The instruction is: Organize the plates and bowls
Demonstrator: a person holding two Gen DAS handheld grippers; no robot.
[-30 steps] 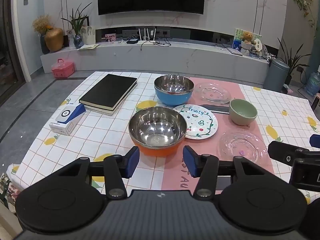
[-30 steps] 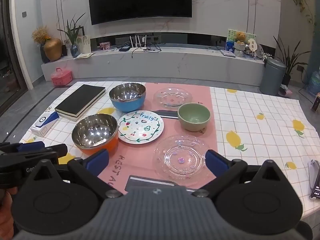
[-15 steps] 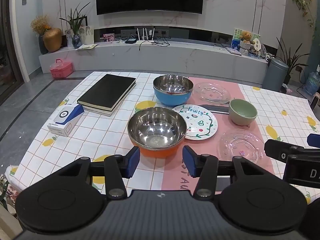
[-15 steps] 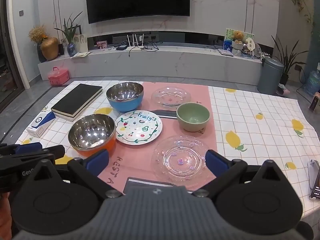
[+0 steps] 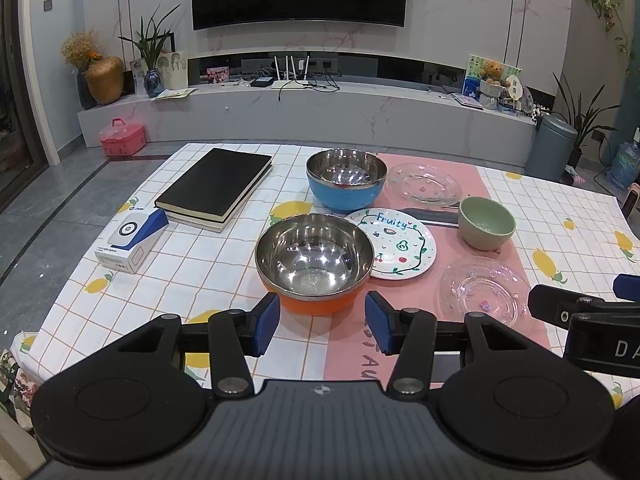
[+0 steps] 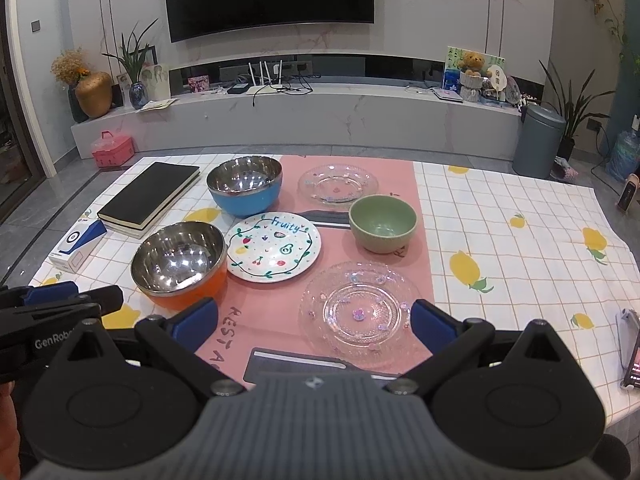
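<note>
Steel bowls: two, orange bowl (image 5: 316, 268) nearest left claw, blue bowl (image 5: 346, 184) beyond
Green bowl (image 6: 383, 223): one
Glass plates: two, near glass plate (image 6: 359, 312), far glass plate (image 6: 338, 183)
Painted plate (image 6: 274, 245): one
Books (image 5: 216, 188): two, stacked
Box (image 5: 132, 239): one

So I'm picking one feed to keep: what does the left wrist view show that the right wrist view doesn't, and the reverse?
Only the left wrist view shows the left gripper head-on, open, lined up with the orange bowl.

Only the right wrist view shows the right gripper head-on, open wide, flanking the near glass plate, plus a phone at the table's right edge.

Both show the blue bowl, green bowl, Fruity plate, far glass plate, book and white box.
</note>
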